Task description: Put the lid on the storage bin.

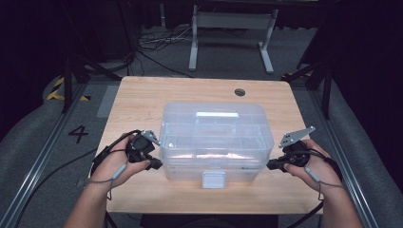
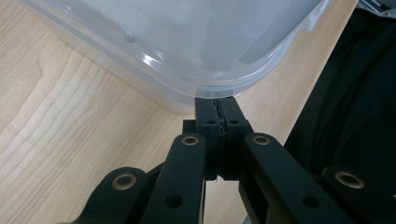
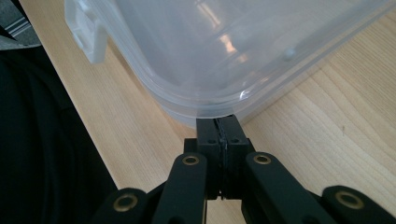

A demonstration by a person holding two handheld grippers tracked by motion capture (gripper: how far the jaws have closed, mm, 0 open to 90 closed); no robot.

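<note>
The clear, colourless storage box (image 1: 216,137) has a white latch (image 1: 213,180) on its near side. The surface (image 1: 142,95) is pale wood with visible grain; both claws are black with brass-coloured rivets.

The bin (image 1: 216,137) sits mid-table (image 1: 142,95), left gripper (image 1: 156,164) and right gripper (image 1: 271,165) flanking it.

Dim room, grey carpet floor (image 1: 228,52), white frame legs (image 1: 194,42), loose cables (image 1: 157,40) behind wooden table (image 1: 142,95).

Each black tool (image 1: 154,164) has brass-ringed pivots, a grey three-cornered plate and a trailing cable.
</note>
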